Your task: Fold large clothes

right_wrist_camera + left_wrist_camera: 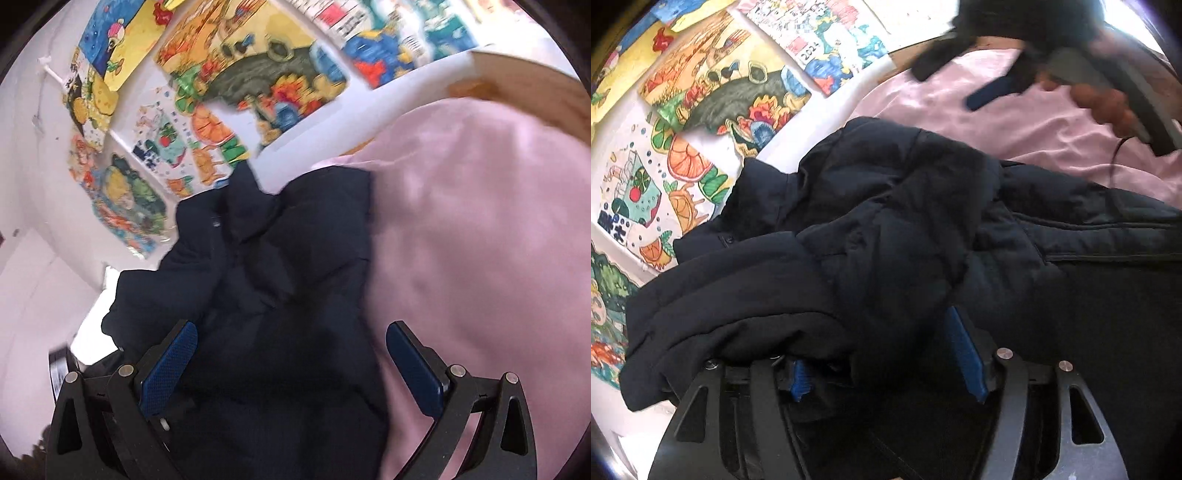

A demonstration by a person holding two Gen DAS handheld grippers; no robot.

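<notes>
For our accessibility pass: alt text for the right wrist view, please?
A dark navy padded jacket lies crumpled on a pink sheet, with the right gripper over it, jaws wide apart and gripping nothing. Colourful children's drawings cover the white wall behind; the picture is motion-blurred.

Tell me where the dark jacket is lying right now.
In both wrist views the dark jacket lies crumpled on the pink sheet, its far end toward the wall of colourful drawings.

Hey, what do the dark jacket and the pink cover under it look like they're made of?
The dark jacket looks like matte navy synthetic shell, probably padded: it bunches in puffy, soft folds with stitched seams. The pink cover looks like smooth, thin woven cloth, maybe cotton, faintly sheeny, with shallow wrinkles. Neither fibre is certain from here.
</notes>
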